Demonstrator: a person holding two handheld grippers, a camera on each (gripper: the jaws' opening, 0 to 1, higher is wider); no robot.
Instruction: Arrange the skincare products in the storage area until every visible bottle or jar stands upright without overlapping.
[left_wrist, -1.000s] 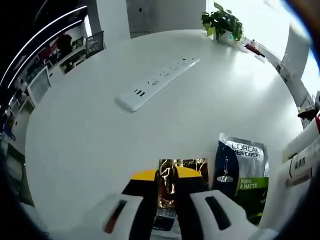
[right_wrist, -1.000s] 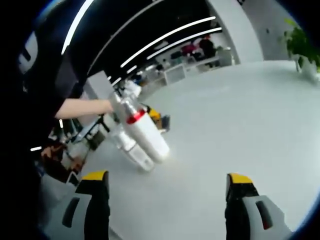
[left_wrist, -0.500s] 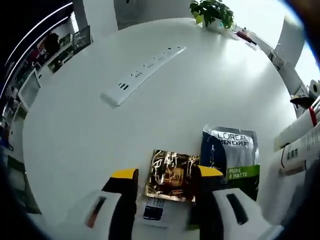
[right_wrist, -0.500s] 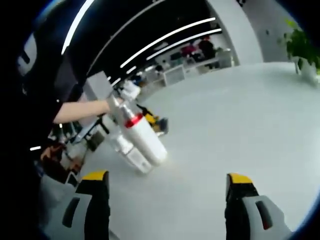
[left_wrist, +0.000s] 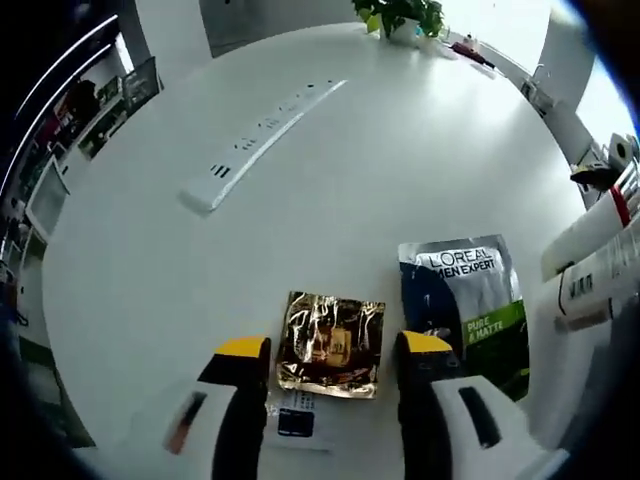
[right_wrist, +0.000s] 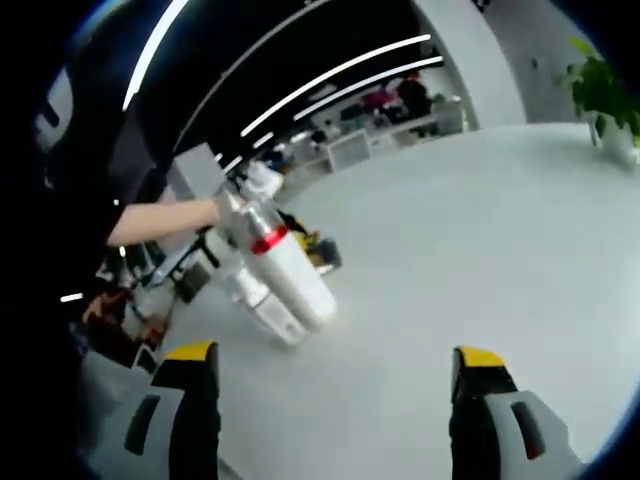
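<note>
Gold foil sachet (left_wrist: 332, 343): lying flat on the white table (left_wrist: 380, 160), between the two yellow-tipped jaws of the left gripper (left_wrist: 328, 352). The jaws are standing spread on each side of it and are not pinching it.
Why so: I judge that the left gripper is framing the sachet, either for a grasp or after letting it go — I cannot tell which.
Blue-green sachet (left_wrist: 467, 300): lying flat at about 2 o'clock of the gold one, just beside it and not overlapping. One of each sachet, so two sachets.
White card (left_wrist: 298, 418): one small card with a dark mark is peeking out under the lower edge of the gold sachet, at 6 o'clock.
White tubes (left_wrist: 598, 262): two, at 3 o'clock in the left gripper view, one with a red band. They are leaning or lying, not upright.
Same tubes in the right gripper view (right_wrist: 277, 277): two, tilted and touching along their sides, at about 10 o'clock. Their tilt is probably why they need setting up.
Right gripper (right_wrist: 334, 372): jaws wide apart, holding nothing, hovering over bare table and well apart from the tubes.
Power strip (left_wrist: 263, 145): one, at 11 o'clock.
Potted plant (left_wrist: 398, 14): one, at 12 o'clock — at the far edge.
</note>
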